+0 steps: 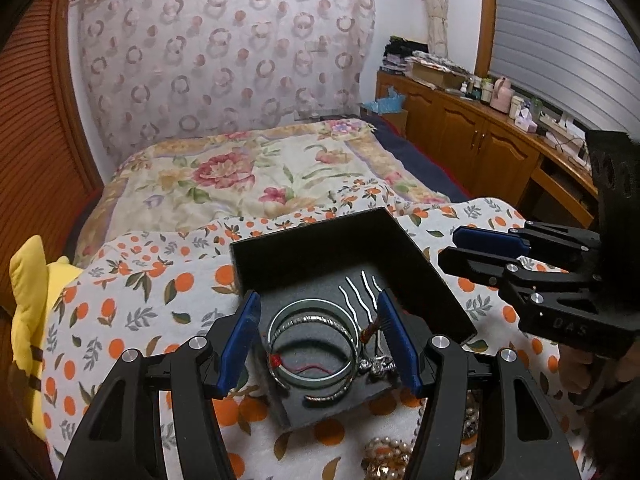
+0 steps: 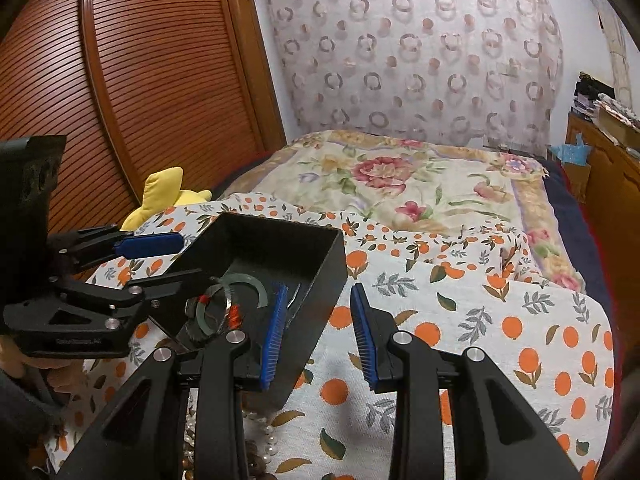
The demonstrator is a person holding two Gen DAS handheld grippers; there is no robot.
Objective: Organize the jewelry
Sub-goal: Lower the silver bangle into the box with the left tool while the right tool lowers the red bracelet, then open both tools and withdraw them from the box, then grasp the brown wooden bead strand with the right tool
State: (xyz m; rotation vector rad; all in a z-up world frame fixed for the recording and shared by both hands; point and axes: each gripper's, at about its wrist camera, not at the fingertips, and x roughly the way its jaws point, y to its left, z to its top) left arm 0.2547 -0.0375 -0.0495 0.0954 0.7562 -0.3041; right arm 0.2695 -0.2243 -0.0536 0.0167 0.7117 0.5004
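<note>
A black open box [image 1: 320, 248] sits on the orange-print blanket [image 1: 140, 312]. On its grey lining lie a pale bangle with red thread [image 1: 312, 344], a twisted silver bangle, wavy hairpins [image 1: 360, 296] and a sparkly ring [image 1: 378, 364]. My left gripper [image 1: 318, 344] hovers open over the near part of the box, pressing on nothing. My right gripper [image 1: 448, 246] is open just right of the box. In the right wrist view the box's [image 2: 320, 280] side wall shows beneath the right gripper [image 2: 320, 336], untouched. The left gripper [image 2: 188, 260] hangs above a bangle [image 2: 245, 279].
Pearl and bead necklaces [image 1: 390, 460] lie loose on the blanket in front of the box, pearls [image 2: 260, 432] also below my right gripper. A yellow plush toy [image 1: 28, 300] sits left. A floral quilt [image 1: 248, 172] lies beyond, a wooden cabinet [image 1: 460, 120] with bottles stands right.
</note>
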